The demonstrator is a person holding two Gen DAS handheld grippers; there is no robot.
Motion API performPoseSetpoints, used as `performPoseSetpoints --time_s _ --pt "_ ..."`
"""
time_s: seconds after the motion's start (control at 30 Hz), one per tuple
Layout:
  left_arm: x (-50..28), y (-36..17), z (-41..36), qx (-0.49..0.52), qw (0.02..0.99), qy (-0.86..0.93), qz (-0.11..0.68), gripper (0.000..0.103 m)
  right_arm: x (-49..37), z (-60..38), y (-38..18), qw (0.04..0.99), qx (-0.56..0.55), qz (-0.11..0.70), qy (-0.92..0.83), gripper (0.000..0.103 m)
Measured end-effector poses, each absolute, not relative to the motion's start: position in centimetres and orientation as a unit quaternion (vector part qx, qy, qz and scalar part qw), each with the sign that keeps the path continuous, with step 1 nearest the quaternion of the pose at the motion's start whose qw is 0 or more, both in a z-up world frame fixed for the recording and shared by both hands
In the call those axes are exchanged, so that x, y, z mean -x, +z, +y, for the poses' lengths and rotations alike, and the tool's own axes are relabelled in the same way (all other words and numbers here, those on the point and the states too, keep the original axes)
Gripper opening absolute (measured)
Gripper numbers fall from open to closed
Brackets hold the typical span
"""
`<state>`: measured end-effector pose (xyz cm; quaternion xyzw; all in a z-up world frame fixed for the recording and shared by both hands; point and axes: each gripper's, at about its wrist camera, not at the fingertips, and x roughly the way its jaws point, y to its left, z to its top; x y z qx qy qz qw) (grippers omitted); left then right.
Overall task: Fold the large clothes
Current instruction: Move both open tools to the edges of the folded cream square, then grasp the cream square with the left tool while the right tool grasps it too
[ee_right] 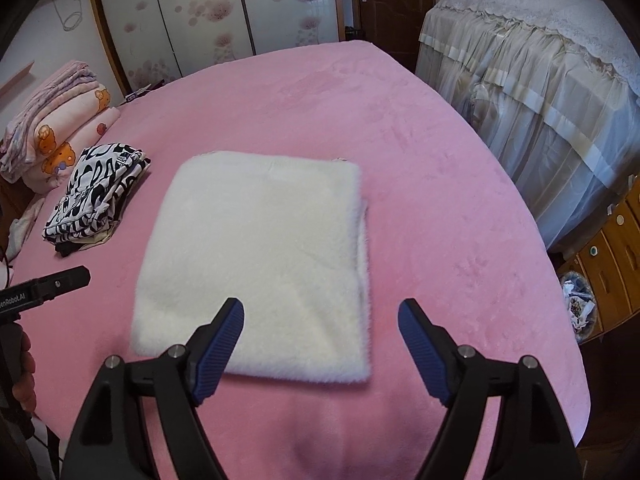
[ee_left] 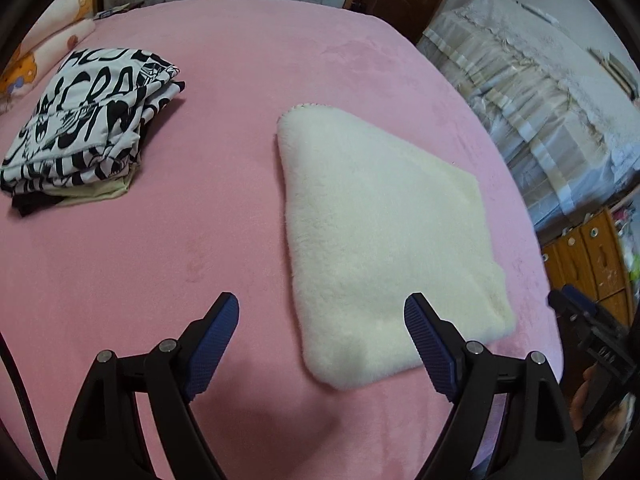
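A cream fluffy garment point(ee_right: 256, 264) lies folded into a flat rectangle on the pink bed point(ee_right: 400, 140); it also shows in the left wrist view point(ee_left: 384, 240). My left gripper point(ee_left: 322, 312) is open and empty, held above the bed at the garment's near left corner. My right gripper point(ee_right: 320, 314) is open and empty, hovering over the garment's near right edge. The right gripper's tip point(ee_left: 576, 304) shows at the right edge of the left wrist view, and the left gripper's body point(ee_right: 44, 286) at the left edge of the right wrist view.
A stack of folded clothes with a black-and-white printed one on top point(ee_right: 96, 196) point(ee_left: 84, 128) lies at the bed's left. Folded blankets point(ee_right: 56, 128) sit behind it. A lace-covered piece of furniture point(ee_right: 540, 80) and a wooden drawer cabinet point(ee_right: 612, 256) stand right of the bed.
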<state>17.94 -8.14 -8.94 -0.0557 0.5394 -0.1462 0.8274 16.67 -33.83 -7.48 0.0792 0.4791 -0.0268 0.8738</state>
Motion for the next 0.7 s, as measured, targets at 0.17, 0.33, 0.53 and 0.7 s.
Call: performPoseSetpoints --time_s 0.17,0.33,0.53,0.7 --pt "-19.3 -10.3 -8.7 0.042 0.822 -0.150 0.548 0.084 -18.4 -36.3 -8.7 0.857 -0.108 0.503 -0.034 0.080" --pt "-20.4 -11.5 -9.8 0.026 0.822 -0.151 0.548 0.084 -20.1 -37.8 -11.2 0.840 -0.127 0.528 -0.013 0.080" --pt "-22.0 -13.6 -10.5 0.051 0.818 -0.160 0.550 0.084 -21.7 -39.5 -14.8 0.817 -0.168 0.552 0.009 0.080" --pt "-23.4 -16.4 -11.2 0.083 0.798 -0.176 0.570 0.084 -22.9 -40.8 -17.4 0.800 -0.213 0.559 0.041 0.080"
